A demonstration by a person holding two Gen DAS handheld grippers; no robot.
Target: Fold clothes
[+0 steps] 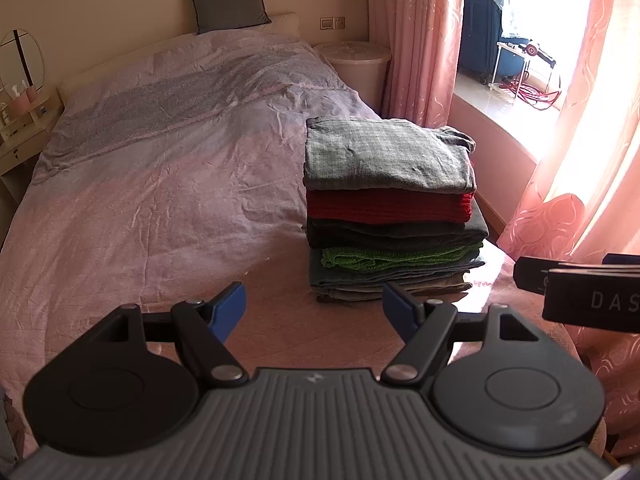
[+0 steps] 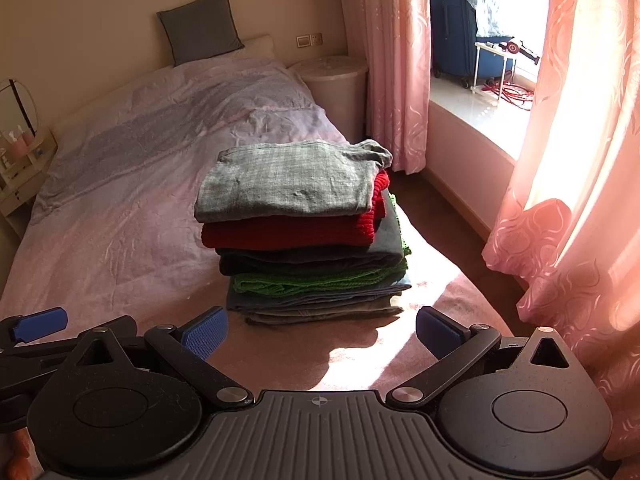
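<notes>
Right gripper (image 2: 320, 330) hangs wide open and empty just in front of a neat stack of folded clothes (image 2: 304, 232) on the bed (image 2: 120, 216), grey checked piece (image 2: 288, 180) on top, red knit (image 2: 288, 232) under it.

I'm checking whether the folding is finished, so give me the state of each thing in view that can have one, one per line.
left gripper: open, empty.
right gripper: open, empty.
grey checked garment: folded, on top of the stack.
red knit: folded, second from the top.
dark garment: folded, under the red knit.
green knit: folded, lower in the stack.
bed cover: spread out, wrinkled.
curtains: drawn apart.
</notes>
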